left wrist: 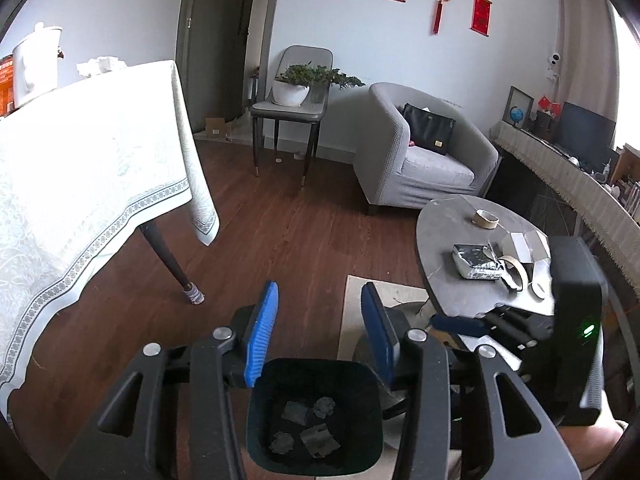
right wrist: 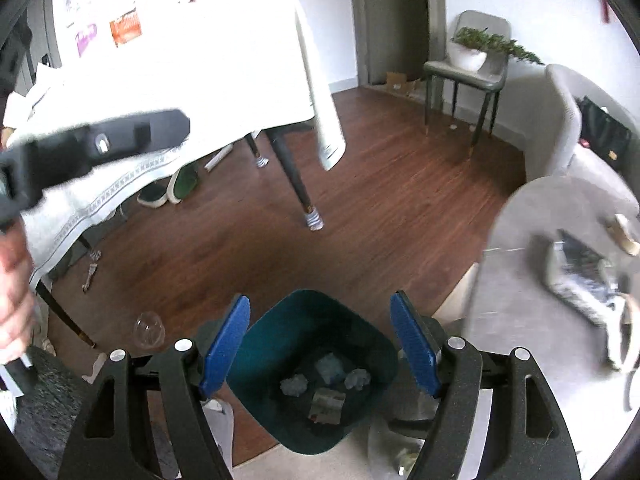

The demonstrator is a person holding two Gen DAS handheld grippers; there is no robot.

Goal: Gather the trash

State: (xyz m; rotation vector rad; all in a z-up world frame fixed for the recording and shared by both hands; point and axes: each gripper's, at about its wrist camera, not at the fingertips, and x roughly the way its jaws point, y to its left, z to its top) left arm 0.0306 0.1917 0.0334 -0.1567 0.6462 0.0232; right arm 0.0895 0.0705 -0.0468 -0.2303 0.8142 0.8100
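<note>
A dark teal trash bin (left wrist: 314,416) stands on the floor right below both grippers; it also shows in the right wrist view (right wrist: 312,368). Several crumpled paper scraps (left wrist: 306,426) lie at its bottom, also seen in the right wrist view (right wrist: 320,384). My left gripper (left wrist: 318,312) is open and empty above the bin. My right gripper (right wrist: 320,328) is open and empty above the bin too. The left gripper's body (right wrist: 100,140) appears blurred at the left of the right wrist view.
A grey oval coffee table (left wrist: 452,236) at the right holds tape rolls (left wrist: 486,219), a silver wrapped packet (left wrist: 476,262) and paper. A dining table with white cloth (left wrist: 92,168) stands left. A grey armchair (left wrist: 424,160), a chair with a plant (left wrist: 296,92), wooden floor (left wrist: 288,232).
</note>
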